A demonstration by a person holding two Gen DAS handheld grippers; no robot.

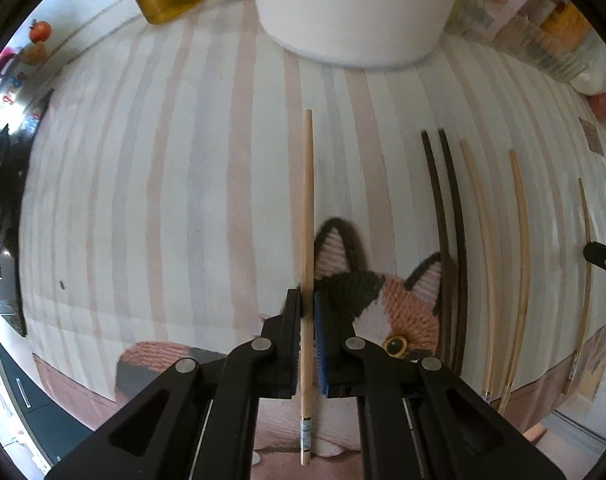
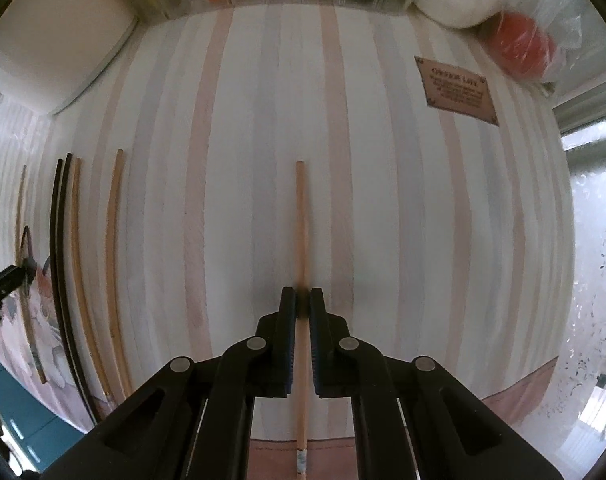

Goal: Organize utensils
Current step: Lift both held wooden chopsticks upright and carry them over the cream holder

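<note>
Both grippers point down over the striped table (image 2: 383, 200). My left gripper (image 1: 308, 304) is clamped on a light wooden chopstick (image 1: 308, 240), which runs through the jaws from 12 to 6 o'clock in the left wrist view, its banded end toward 6. My right gripper (image 2: 303, 304) is likewise closed on a matching light chopstick (image 2: 300, 232), same 12-to-6 lie.

Already laid out on the table: a dark chopstick pair (image 1: 447, 240) side by side, then two pale chopsticks (image 1: 499, 260) a little apart, at about 3 o'clock of the left gripper; a further thin stick (image 1: 585, 280) sits beyond them near the right gripper's tip. In the right wrist view the same row shows at 9 o'clock (image 2: 79, 260). A cat-face mat (image 1: 383, 300) lies under the row's near ends.

Step in hand, as I judge it: carrying one matched pair, one stick per gripper, for sorting by kind.

Next move calls for bringing both sticks together, parallel to the laid row, ends level, then lowering until they touch the table before releasing. Whether either stick already touches the cloth I cannot tell.
</note>
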